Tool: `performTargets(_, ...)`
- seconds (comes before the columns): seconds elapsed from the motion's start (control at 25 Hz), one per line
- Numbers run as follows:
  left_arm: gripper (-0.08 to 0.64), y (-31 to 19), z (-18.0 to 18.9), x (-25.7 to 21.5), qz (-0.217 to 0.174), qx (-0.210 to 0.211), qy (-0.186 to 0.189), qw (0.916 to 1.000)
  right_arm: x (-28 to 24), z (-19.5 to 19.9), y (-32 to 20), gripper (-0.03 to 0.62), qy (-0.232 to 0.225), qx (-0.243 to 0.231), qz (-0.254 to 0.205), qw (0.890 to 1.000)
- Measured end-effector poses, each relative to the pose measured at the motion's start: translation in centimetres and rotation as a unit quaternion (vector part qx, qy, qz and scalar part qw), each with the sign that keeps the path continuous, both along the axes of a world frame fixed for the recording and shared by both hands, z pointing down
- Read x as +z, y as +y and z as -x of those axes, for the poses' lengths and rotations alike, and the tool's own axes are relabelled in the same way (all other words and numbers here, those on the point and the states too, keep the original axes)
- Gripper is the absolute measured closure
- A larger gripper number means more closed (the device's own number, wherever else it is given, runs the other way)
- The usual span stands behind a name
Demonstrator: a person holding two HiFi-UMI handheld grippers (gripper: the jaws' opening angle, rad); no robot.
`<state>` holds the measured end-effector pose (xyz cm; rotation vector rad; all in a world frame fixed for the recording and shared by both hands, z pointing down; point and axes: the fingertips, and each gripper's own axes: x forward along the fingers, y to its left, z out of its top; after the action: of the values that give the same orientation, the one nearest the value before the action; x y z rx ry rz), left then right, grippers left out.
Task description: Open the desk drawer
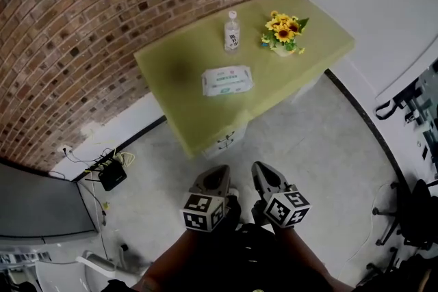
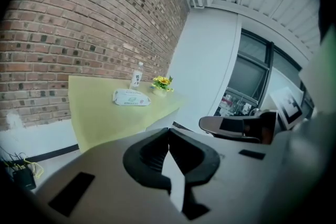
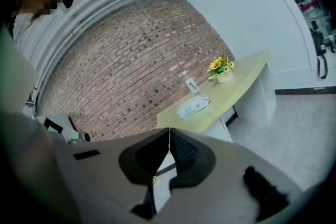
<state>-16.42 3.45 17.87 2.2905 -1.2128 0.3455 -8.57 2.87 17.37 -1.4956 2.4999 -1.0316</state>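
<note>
Approach step, with left gripper point(image 1: 213, 176) and right gripper point(image 1: 264, 173) clenched, empty, well short of worktop point(image 1: 179, 72) — next: close in, part jaws, hook drawer point(image 1: 226, 141) front under near edge.

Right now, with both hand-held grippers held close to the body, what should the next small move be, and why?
Probably carry them forward toward the white drawer front under the near edge of the desk. The left hand-held gripper and right hand-held gripper are both shut and empty, with floor between them and the desk, so nothing can be gripped yet.
</note>
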Motion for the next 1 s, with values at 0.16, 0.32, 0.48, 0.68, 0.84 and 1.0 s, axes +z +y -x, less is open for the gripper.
performTargets(0.16,0.551,-1.9,0.2,0.6,0.008,0.014,0.001,0.9999,0.3,1.0,-2.1,0.578,0.014,-0.017,-0.004,1.000)
performTargets(0.32,0.551,-3.4,-0.2,1.4,0.010,0.033,0.003,0.9994,0.3,1.0,-3.9,0.580,0.000,-0.026,-0.015,1.000)
performTargets(0.48,0.551,-4.5,-1.5,2.4,0.013,0.054,0.017,0.9983,1.5,0.2,-4.7,0.580,-0.032,-0.034,0.005,0.999)
performTargets(0.68,0.551,-6.7,-3.8,3.7,0.000,0.071,0.011,0.9974,2.6,-1.6,-6.6,0.578,-0.061,-0.049,0.002,0.997)
performTargets(0.84,0.551,-7.7,-5.3,5.2,-0.002,0.082,-0.003,0.9966,3.8,-2.9,-7.8,0.580,-0.109,-0.036,0.003,0.993)
performTargets(1.0,0.551,-8.7,-6.0,7.1,-0.003,0.087,-0.009,0.9961,5.6,-3.3,-8.8,0.578,-0.127,-0.048,0.001,0.991)
